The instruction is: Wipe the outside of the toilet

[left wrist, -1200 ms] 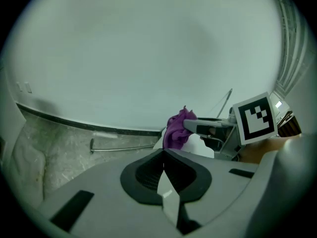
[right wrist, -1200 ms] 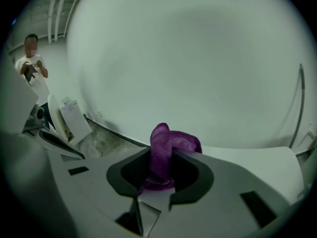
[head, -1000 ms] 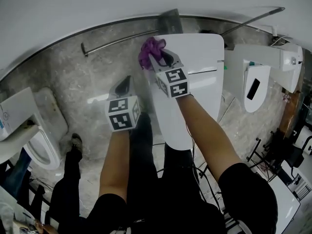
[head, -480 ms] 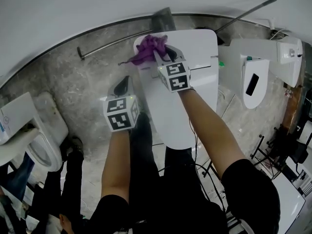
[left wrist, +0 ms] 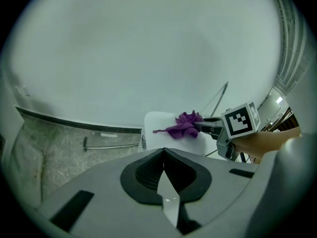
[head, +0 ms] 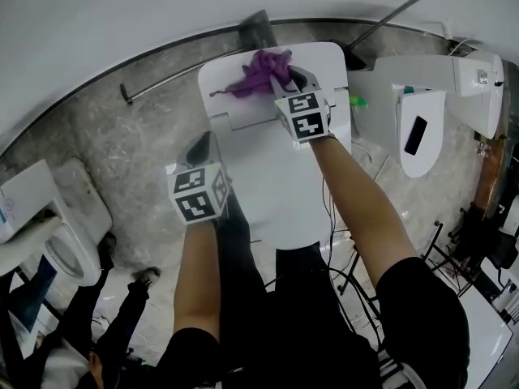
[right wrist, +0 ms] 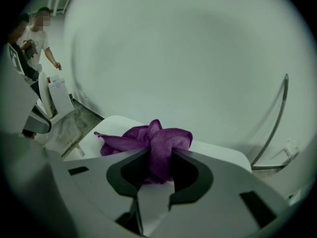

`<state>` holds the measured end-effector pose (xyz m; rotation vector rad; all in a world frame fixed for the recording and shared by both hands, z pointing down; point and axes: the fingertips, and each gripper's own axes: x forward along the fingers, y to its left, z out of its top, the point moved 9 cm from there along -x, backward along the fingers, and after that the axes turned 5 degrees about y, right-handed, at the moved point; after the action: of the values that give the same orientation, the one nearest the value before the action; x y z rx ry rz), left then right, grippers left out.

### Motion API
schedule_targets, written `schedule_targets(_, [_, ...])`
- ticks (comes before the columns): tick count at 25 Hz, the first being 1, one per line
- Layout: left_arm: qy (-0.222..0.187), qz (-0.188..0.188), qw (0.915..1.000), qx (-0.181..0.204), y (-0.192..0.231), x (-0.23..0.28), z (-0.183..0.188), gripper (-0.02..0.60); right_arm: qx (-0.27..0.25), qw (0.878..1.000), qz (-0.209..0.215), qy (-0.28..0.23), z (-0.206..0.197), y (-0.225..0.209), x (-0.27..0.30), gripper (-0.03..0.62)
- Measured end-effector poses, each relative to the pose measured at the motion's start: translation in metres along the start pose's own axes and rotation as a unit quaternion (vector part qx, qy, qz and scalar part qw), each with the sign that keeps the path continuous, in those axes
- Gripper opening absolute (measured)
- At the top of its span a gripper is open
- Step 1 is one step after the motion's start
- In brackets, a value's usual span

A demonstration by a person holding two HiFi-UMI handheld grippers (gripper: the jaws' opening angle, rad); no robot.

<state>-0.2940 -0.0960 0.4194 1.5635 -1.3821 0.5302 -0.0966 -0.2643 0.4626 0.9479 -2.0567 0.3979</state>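
clamping the purple cloth btwn its jaws, the right gripper holds the bunched fabric against the top rear surface of the white toilet, close to the wall. cloth spreads to the left of the jaws, w/ one thin corner trailing toward the toilet's left edge. head view: marker cube of the right gripper faces up, forearm extended over the closed lid. left gripper: jaws fully together, nothing btwn them; pos. over the grey stone floor, just left of the toilet, not touching it. second toilet stands at right, a third at far left.
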Motion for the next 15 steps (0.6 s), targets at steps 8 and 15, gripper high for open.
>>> schedule_targets(8, [0.011, -0.016, 0.9996, 0.022, -0.058, 0.024, -0.002, 0.009, 0.011, 0.999, -0.024, 0.02, -0.032, -0.068, -0.018, 0.109])
schedule_targets(15, [0.026, -0.028, 0.9978, 0.054, -0.106, 0.046, -0.004, 0.009, 0.046, 0.998, -0.031, 0.019, -0.062, -0.124, -0.035, 0.109])
